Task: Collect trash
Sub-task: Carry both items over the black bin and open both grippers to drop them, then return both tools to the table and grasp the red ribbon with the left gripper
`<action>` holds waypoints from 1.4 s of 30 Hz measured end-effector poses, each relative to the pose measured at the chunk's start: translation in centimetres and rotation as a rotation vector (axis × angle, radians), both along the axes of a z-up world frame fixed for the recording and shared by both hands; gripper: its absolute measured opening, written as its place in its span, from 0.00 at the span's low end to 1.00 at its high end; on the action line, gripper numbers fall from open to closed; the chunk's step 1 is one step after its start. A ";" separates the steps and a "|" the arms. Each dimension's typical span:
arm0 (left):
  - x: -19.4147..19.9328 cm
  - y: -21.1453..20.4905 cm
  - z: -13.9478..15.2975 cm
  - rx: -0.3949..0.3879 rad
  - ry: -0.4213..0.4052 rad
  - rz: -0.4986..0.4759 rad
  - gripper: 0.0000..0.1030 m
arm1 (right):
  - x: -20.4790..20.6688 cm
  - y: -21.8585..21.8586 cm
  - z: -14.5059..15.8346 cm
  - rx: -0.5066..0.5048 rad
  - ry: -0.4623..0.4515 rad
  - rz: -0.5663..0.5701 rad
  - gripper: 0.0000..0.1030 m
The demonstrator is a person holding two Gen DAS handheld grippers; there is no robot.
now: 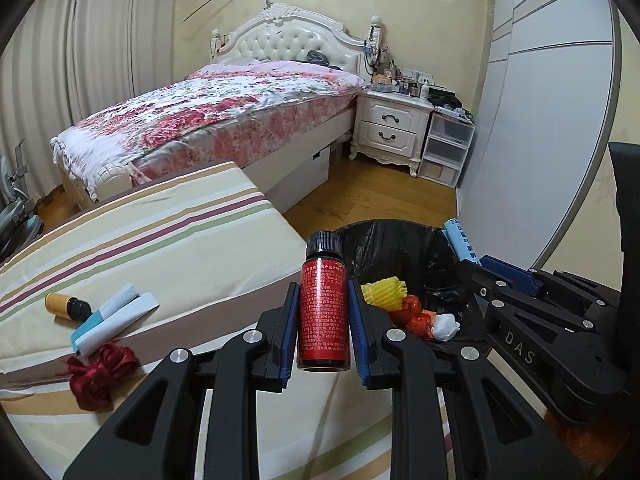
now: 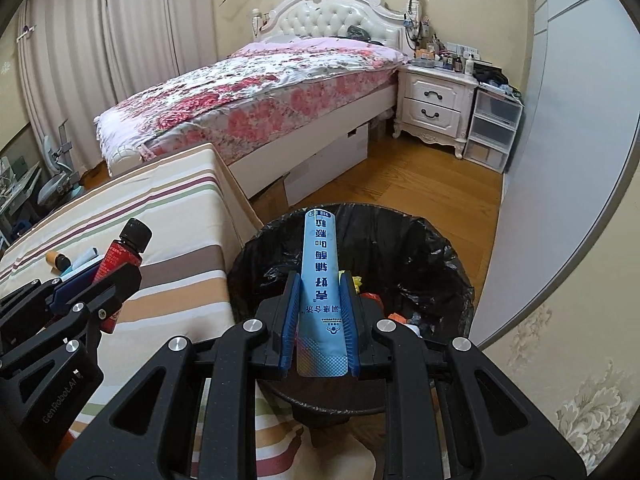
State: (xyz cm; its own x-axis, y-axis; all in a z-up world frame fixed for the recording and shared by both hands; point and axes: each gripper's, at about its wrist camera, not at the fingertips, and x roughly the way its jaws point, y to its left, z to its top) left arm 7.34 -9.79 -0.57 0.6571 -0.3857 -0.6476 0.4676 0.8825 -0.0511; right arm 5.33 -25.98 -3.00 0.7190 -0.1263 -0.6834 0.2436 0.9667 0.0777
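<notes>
While the left tongs (image 1: 323,300) pinch a red bottle (image 1: 323,308) around its body, its long axis runs along the fingers and its black cap points forward, at the near rim of the black-lined trash bin (image 1: 404,236). The right tongs (image 2: 320,300) pinch a light blue sachet (image 2: 320,276) near its sealed lower end; it points forward over the bin. A small orange bottle (image 1: 66,307), white papers (image 1: 116,320) and a red ribbon (image 1: 100,376) lie on the striped cushion (image 1: 160,232).
</notes>
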 end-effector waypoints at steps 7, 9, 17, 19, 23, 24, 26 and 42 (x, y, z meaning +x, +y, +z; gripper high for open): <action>1.7 -2.6 -1.1 0.028 0.021 -0.017 0.24 | 1.0 -2.1 -1.1 0.007 0.014 -0.044 0.19; 2.1 -3.4 -1.3 0.039 0.023 -0.024 0.24 | 1.2 -2.6 -1.3 0.011 0.014 -0.056 0.19; 3.1 -5.9 -2.1 0.067 0.029 -0.044 0.24 | 2.0 -4.5 -2.4 0.030 0.029 -0.094 0.20; 3.2 -6.1 -2.3 0.069 0.035 -0.046 0.24 | 2.2 -4.7 -2.6 0.036 0.032 -0.099 0.20; 3.4 -6.8 -2.7 0.088 0.044 -0.047 0.31 | 2.3 -5.2 -2.9 0.048 0.036 -0.113 0.21; 3.4 -6.9 -2.8 0.092 0.040 -0.045 0.39 | 2.3 -5.3 -3.0 0.052 0.037 -0.115 0.22; 3.5 -6.9 -2.8 0.095 0.038 -0.040 0.45 | 2.1 -5.4 -3.2 0.051 0.036 -0.123 0.29; 1.7 -1.6 -1.7 0.126 -0.006 0.062 0.67 | 0.9 -3.5 -2.5 0.039 0.038 -0.112 0.49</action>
